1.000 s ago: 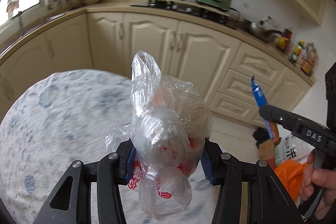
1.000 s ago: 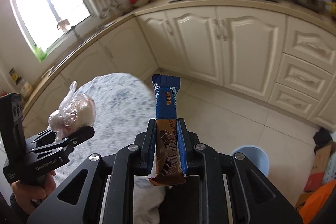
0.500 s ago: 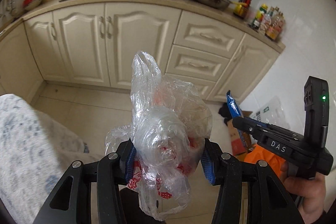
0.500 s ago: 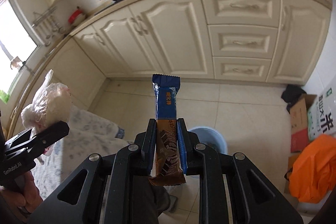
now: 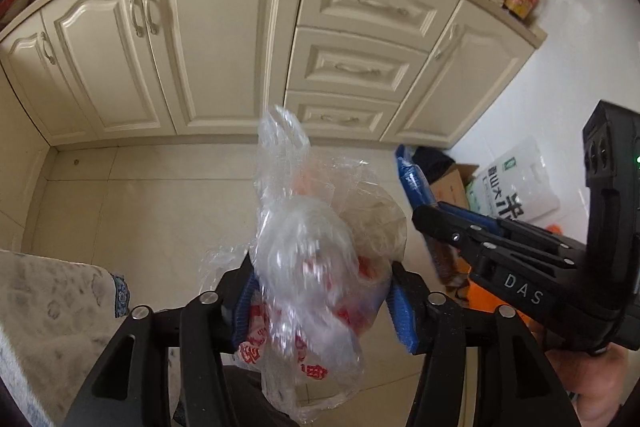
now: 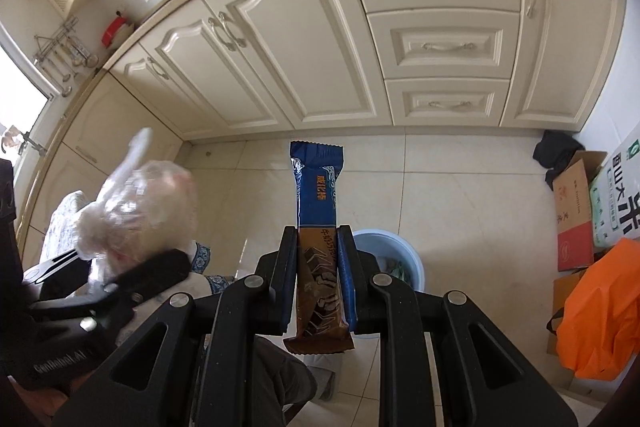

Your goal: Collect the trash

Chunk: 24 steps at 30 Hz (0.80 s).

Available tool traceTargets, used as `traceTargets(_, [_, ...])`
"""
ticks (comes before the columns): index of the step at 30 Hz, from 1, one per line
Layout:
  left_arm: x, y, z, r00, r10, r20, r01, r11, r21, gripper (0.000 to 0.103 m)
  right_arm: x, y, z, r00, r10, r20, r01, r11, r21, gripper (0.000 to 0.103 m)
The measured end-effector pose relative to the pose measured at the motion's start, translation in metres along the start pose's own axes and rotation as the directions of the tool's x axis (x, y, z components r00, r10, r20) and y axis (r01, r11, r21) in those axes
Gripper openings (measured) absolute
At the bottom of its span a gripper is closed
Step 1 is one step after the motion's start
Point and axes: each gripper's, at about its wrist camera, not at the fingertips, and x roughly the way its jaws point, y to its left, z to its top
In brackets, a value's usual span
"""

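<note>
The left gripper is clamped on a crumpled clear plastic bag with red print, blurred, its tail pointing up. The right gripper pinches a flat blue-and-brown wrapper, long axis forward; beyond its fingers sits a round blue bin, partly hidden.

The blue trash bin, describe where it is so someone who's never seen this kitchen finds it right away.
Start at the cream cabinets with the drawer stack, then come down to the tiled floor before them. The blue trash bin stands there, just behind the right gripper and its snack wrapper: a round, pale blue tub, unlike the cardboard boxes and orange bag by the wall.
</note>
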Motion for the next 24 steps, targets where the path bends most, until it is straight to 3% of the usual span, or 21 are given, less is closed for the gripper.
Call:
traceTargets(1, [0.007, -0.003, 0.005, 1.0, 0.015, -0.009, -0.014, 1.0, 0.003, 0.064, 0.004, -0.002, 0.001, 1.0, -0.007, -0.006, 0.007, 1.0, 0.004, 0.022])
traceTargets(3, [0.016, -0.003, 0.011, 0.999, 0.05, -0.013, -0.05, 0.999, 0.002, 0.082, 0.011, -0.006, 0.001, 1.0, -0.006, -0.017, 0.006, 1.0, 0.017, 0.022])
traceTargets(7, [0.021, -0.003, 0.014, 0.995, 0.1, 0.0, -0.1, 0.995, -0.012, 0.099, 0.018, -0.011, -0.001, 0.999, -0.012, -0.036, 0.013, 0.999, 0.032, 0.025])
traceTargets(10, [0.019, -0.003, 0.014, 0.991, 0.131, 0.005, -0.131, 0.991, -0.021, 0.101, 0.018, -0.012, -0.003, 0.999, -0.01, -0.037, 0.011, 0.999, 0.041, 0.036])
traceTargets(15, [-0.005, -0.006, -0.012, 0.985, 0.17, 0.028, -0.169, 0.985, -0.043, 0.102, 0.009, -0.008, -0.007, 0.999, -0.03, -0.014, 0.031, 0.998, 0.058, 0.093])
traceTargets(20, [-0.043, -0.009, -0.035, 0.978, 0.187, 0.092, -0.18, 0.981, -0.074, 0.102, -0.006, 0.006, -0.01, 0.999, -0.039, 0.013, 0.038, 0.997, 0.062, 0.103])
traceTargets(24, [-0.086, -0.011, -0.062, 0.964, 0.21, 0.16, -0.198, 0.976, -0.088, 0.102, -0.023, 0.023, -0.013, 0.999, -0.031, 0.041, 0.03, 0.999, 0.042, 0.103])
